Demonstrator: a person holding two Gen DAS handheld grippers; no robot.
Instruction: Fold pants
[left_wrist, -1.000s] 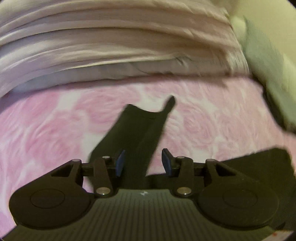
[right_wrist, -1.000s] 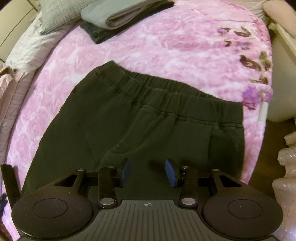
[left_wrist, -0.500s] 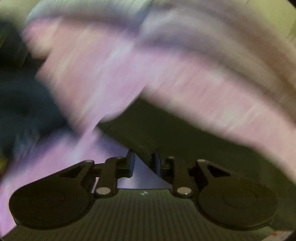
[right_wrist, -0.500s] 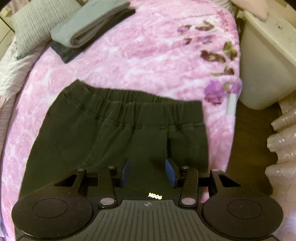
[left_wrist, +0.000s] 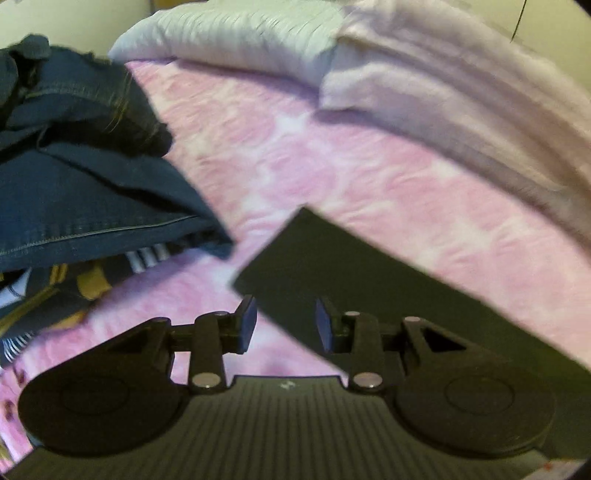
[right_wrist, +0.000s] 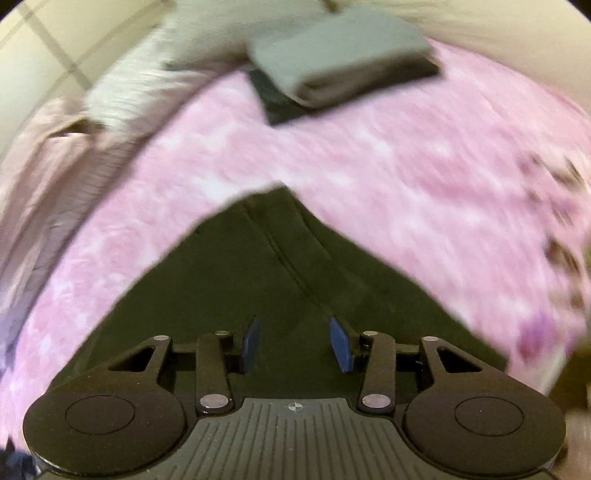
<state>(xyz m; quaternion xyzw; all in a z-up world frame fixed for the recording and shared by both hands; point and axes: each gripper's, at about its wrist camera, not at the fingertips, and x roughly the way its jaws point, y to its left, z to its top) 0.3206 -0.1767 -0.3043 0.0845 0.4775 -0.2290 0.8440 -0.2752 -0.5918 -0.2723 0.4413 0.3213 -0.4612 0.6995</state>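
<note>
Dark pants (left_wrist: 369, 280) lie flat on the pink flowered bedspread (left_wrist: 295, 147). In the left wrist view one leg end runs in from the right, and its hem corner sits just ahead of my left gripper (left_wrist: 285, 325). That gripper is open, and the hem edge passes below the gap between its fingers. In the right wrist view the pants (right_wrist: 258, 266) taper to a corner that points away, with a seam down the middle. My right gripper (right_wrist: 295, 343) hovers open over the dark cloth and holds nothing.
A heap of blue jeans and striped clothes (left_wrist: 74, 177) lies at the left, close to the leg end. Pale bedding (left_wrist: 424, 81) is piled along the far side. A folded grey and dark stack (right_wrist: 340, 66) rests far ahead of the right gripper.
The left gripper swung left; its jaws narrowed midway and now stand wide over the leg hem. The right gripper's view moved from the waistband to a corner of the pants, still open.
</note>
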